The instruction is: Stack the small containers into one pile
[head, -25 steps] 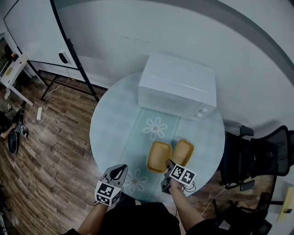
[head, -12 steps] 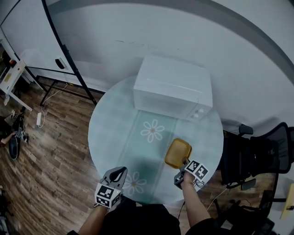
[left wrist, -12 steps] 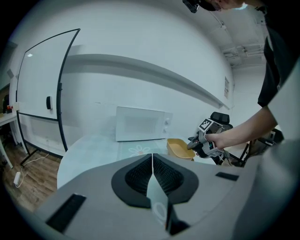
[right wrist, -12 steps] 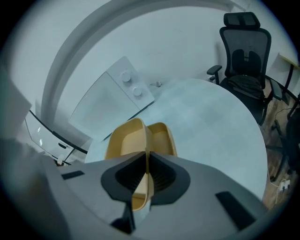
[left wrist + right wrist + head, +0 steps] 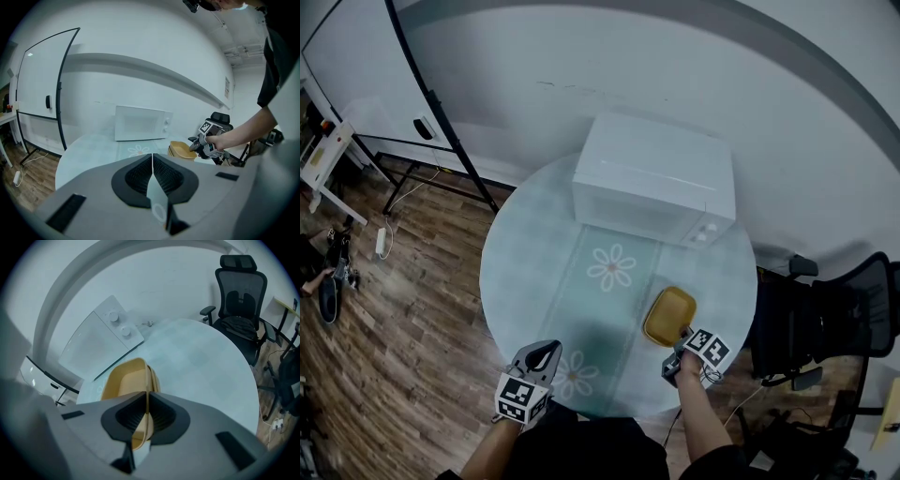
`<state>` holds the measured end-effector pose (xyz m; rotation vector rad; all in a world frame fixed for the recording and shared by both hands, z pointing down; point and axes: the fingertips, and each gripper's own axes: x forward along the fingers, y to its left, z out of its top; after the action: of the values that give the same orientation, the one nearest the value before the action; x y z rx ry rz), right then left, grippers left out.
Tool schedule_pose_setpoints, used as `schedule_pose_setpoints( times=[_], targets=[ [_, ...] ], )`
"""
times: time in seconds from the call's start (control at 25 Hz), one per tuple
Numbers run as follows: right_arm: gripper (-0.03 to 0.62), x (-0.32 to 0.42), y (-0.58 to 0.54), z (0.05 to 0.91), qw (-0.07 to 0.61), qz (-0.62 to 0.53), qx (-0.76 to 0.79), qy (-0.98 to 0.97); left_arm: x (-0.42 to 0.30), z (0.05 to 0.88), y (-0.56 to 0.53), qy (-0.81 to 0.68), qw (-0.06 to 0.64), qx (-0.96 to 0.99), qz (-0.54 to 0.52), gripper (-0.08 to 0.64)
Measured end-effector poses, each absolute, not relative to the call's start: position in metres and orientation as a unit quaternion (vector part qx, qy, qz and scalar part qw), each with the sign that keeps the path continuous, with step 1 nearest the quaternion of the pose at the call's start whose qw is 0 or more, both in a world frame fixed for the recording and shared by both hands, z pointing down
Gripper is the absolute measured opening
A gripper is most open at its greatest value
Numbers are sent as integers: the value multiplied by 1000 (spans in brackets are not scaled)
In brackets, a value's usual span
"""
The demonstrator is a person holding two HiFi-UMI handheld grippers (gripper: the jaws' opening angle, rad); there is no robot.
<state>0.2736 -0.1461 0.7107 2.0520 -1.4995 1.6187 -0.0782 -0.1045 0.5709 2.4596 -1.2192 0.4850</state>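
Two yellow containers (image 5: pixel 668 316) sit nested as one pile on the right part of the round table (image 5: pixel 534 262). My right gripper (image 5: pixel 681 339) is at the pile's near edge, shut on the upper container's rim. In the right gripper view the yellow container (image 5: pixel 124 378) runs forward from the closed jaws of that gripper (image 5: pixel 147 401), with a second rim showing just beside it. My left gripper (image 5: pixel 546 352) hovers at the table's front edge, shut and holding nothing. The left gripper view shows its own jaws (image 5: pixel 152 164) pressed together and the pile (image 5: pixel 182 148) far off to the right.
A white microwave (image 5: pixel 654 178) stands at the back of the table. A black office chair (image 5: pixel 834 319) is close to the table's right side. A whiteboard on a black stand (image 5: pixel 441 103) is on the wooden floor to the left.
One second ago two containers lay side by side. The right gripper carried the left one rightward onto the other, so one pile shows now. The left gripper stayed put.
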Motion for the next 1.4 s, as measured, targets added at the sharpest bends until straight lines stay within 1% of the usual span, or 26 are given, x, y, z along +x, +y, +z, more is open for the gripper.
schedule_pose_setpoints(
  times=[0.44, 0.92, 1.08, 1.4],
  targets=[
    [40, 272, -147, 731, 92, 537, 676, -495, -80, 574, -101, -429, 179, 867, 180, 17],
    [43, 276, -153, 722, 101, 512, 672, -525, -74, 574, -105, -426, 181, 868, 178, 17],
    [97, 280, -156, 733, 94, 536, 656, -523, -75, 577, -104, -427, 182, 867, 181, 17],
    [103, 274, -149, 754, 98, 569, 633, -516, -79, 576, -105, -436, 185, 862, 182, 17]
  ],
)
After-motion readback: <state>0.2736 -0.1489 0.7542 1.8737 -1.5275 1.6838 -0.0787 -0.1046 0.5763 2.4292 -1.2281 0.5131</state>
